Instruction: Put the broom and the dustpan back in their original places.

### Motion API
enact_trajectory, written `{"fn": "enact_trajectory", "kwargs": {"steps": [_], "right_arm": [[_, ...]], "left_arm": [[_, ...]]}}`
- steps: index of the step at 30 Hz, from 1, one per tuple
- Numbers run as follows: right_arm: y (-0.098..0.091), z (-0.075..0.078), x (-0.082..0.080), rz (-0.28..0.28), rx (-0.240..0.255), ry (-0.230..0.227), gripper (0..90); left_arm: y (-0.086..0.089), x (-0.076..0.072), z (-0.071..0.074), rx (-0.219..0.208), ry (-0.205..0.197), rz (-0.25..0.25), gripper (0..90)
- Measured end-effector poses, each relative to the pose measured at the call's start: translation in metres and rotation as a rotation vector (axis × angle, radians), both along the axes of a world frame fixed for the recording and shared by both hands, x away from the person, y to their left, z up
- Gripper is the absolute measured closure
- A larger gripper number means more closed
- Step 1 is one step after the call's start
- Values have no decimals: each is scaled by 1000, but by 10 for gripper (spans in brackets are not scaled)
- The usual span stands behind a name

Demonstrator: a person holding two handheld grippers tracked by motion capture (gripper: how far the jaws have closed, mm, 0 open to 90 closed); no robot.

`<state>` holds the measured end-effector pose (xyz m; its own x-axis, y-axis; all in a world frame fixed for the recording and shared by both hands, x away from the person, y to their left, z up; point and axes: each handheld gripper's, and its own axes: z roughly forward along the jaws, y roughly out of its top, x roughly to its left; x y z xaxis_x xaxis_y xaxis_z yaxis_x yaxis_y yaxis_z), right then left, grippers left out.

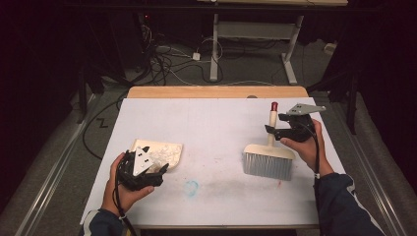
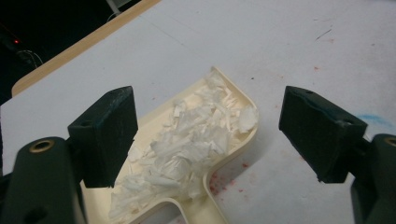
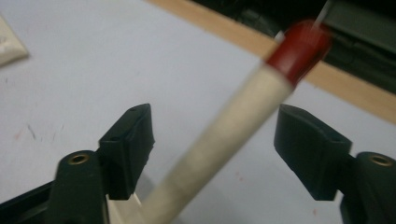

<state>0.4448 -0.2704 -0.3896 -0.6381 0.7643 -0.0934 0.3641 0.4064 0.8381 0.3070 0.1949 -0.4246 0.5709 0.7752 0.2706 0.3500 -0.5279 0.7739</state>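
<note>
No brand, label or writing can be read on anything here. The left gripper (image 2: pixel 208 140) stands wide apart over the cream dustpan (image 2: pixel 233 154), touching nothing; the pan lies on the white table (image 1: pixel 211 128) at its near left, heaped with white paper scraps (image 2: pixel 187 144). The right gripper (image 3: pixel 212 149) is released too, its jaws spread either side of the brush (image 1: pixel 269 160) handle without pressing it. The brush lies at the table's right, bristles toward the person.
</note>
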Motion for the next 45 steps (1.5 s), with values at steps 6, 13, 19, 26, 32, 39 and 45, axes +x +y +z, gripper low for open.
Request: {"fn": "enact_trajectory", "kwargs": {"steps": [6, 13, 19, 26, 32, 39, 45], "right_arm": [[0, 12, -14, 1, 43, -100, 314], [6, 18, -31, 6, 47, -157, 282], [11, 18, -45, -3, 48, -203, 236], [15, 17, -62, 18, 81, -236, 217], [19, 17, -77, 34, 89, -269, 220], [23, 11, -95, 49, 53, -286, 206], [24, 3, -110, 71, 34, -295, 206]], "left_arm": [[-1, -1, 0, 23, -13, 7, 184], [-1, -4, 0, 8, -40, 4, 181], [-4, -7, 0, 5, -60, -17, 181], [-7, -9, 0, 15, -74, -33, 181], [-11, -15, 0, 6, -84, -38, 181], [-13, -21, -3, 22, -99, -52, 181], [-16, -27, -5, 55, -110, -82, 168]]}}
